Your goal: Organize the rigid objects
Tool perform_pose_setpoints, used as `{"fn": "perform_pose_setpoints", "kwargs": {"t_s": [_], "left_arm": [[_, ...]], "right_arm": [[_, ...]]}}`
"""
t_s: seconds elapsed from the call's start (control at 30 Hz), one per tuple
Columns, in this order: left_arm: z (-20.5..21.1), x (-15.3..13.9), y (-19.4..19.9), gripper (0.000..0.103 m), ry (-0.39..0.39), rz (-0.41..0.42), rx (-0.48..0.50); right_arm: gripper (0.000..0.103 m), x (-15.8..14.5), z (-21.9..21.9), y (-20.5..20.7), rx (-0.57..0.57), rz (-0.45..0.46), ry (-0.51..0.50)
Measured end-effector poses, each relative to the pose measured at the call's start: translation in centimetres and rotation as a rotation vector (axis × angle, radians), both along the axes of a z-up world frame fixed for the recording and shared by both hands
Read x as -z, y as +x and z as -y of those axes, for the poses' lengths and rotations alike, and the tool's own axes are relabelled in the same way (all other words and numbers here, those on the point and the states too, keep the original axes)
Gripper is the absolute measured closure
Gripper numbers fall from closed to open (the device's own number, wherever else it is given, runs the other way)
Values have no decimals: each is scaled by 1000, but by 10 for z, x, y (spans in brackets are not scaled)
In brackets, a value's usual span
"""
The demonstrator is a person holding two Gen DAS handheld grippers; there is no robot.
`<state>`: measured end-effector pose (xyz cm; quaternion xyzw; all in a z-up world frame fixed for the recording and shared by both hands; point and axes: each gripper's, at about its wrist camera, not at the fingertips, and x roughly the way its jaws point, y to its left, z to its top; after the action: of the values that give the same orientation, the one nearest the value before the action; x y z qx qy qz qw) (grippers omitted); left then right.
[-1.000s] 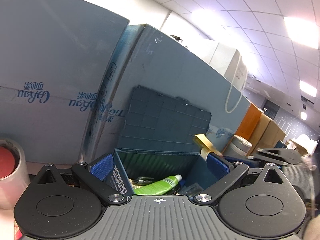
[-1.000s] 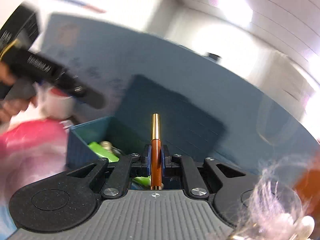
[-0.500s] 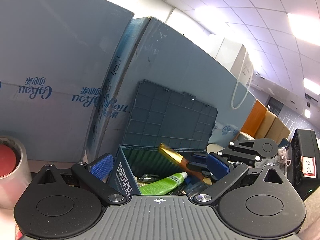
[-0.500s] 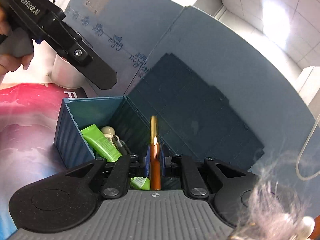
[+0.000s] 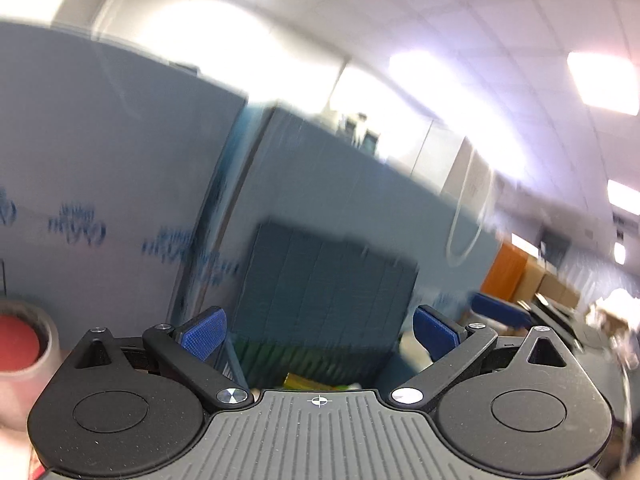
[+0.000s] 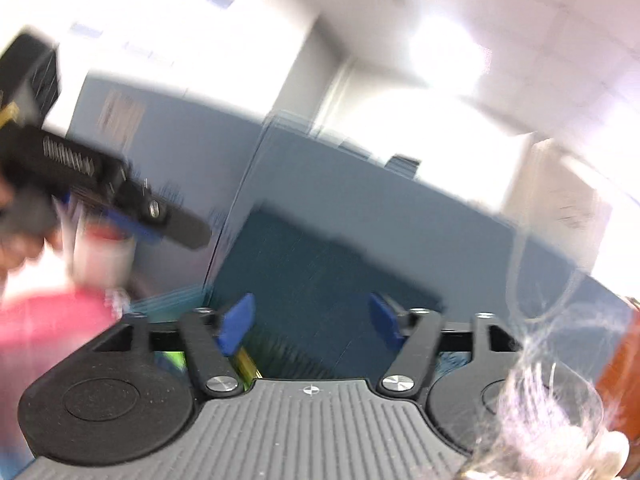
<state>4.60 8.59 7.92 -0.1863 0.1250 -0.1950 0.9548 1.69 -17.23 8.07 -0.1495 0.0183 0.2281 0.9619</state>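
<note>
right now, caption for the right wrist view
Right gripper opening with nothing between its pads, above the blue storage box.

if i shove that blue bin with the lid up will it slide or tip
The blue bin has ribbed plastic walls that look stiff, so it probably won't flex. Only small items like the gold pen show inside, so it is likely light and would slide rather than tip. Its raised lid seems to lean on the blue board and might swing down if jolted.
</note>
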Motion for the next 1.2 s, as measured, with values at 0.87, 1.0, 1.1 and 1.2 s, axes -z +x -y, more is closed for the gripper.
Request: {"fn": "perform_pose_setpoints", "kwargs": {"t_s": [0.87, 1.0, 1.1, 1.2], "left_arm": [[71, 70, -68, 0, 330, 337, -505], [79, 79, -64, 0, 388, 307, -473], [76, 81, -58, 0, 381, 273, -444], [74, 81, -55, 0, 377, 251, -448]], "right_arm": [[0, 83, -18, -73, 549, 137, 432], [0, 86, -16, -62, 584, 94, 416], [0, 88, -11, -53, 591, 34, 423], [0, 89, -13, -50, 583, 20, 402]]}}
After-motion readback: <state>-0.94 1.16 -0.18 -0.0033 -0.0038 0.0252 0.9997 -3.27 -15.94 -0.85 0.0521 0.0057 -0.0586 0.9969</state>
